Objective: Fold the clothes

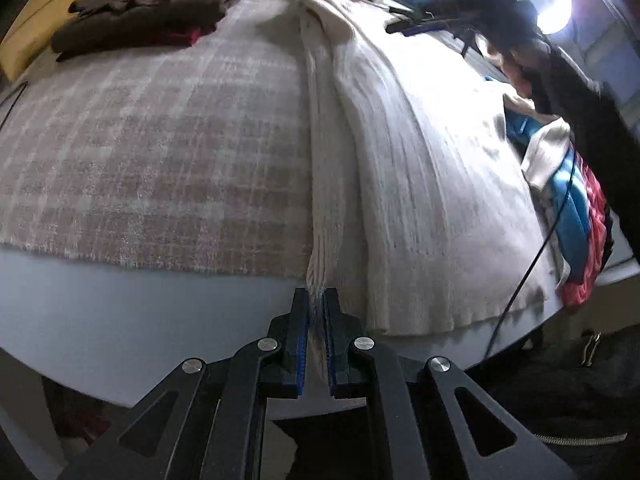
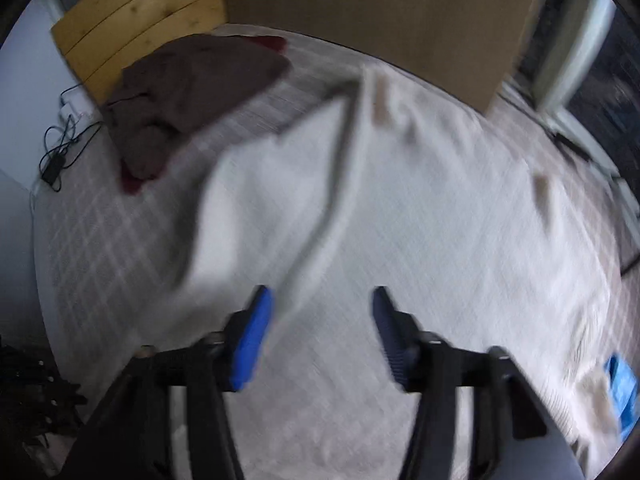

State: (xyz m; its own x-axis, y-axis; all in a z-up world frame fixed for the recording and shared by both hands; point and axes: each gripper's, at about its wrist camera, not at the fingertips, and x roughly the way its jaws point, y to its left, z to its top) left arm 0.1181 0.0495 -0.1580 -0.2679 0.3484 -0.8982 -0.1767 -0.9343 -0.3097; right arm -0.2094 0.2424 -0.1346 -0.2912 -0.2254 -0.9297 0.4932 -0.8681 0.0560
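Note:
A cream knitted sweater [image 1: 400,168] lies spread over the checked blanket [image 1: 152,152] on the table. My left gripper [image 1: 316,300] is shut on the ribbed hem of the cream sweater at the table's near edge, and a fold of the knit runs away from its blue pads. In the right wrist view the same cream sweater [image 2: 420,208] fills the middle, blurred, with a raised fold [image 2: 248,200] on its left part. My right gripper [image 2: 320,304] hovers above the sweater, open, with nothing between its fingers.
A folded dark brown garment over a dark red one [image 1: 148,12] sits at the far left of the blanket, also seen as the brown pile [image 2: 192,92]. A heap of blue, pink and white clothes [image 1: 572,200] lies right. A cardboard sheet [image 2: 380,12] and wooden panel [image 2: 140,28] stand behind. Cables [image 2: 60,152] lie left.

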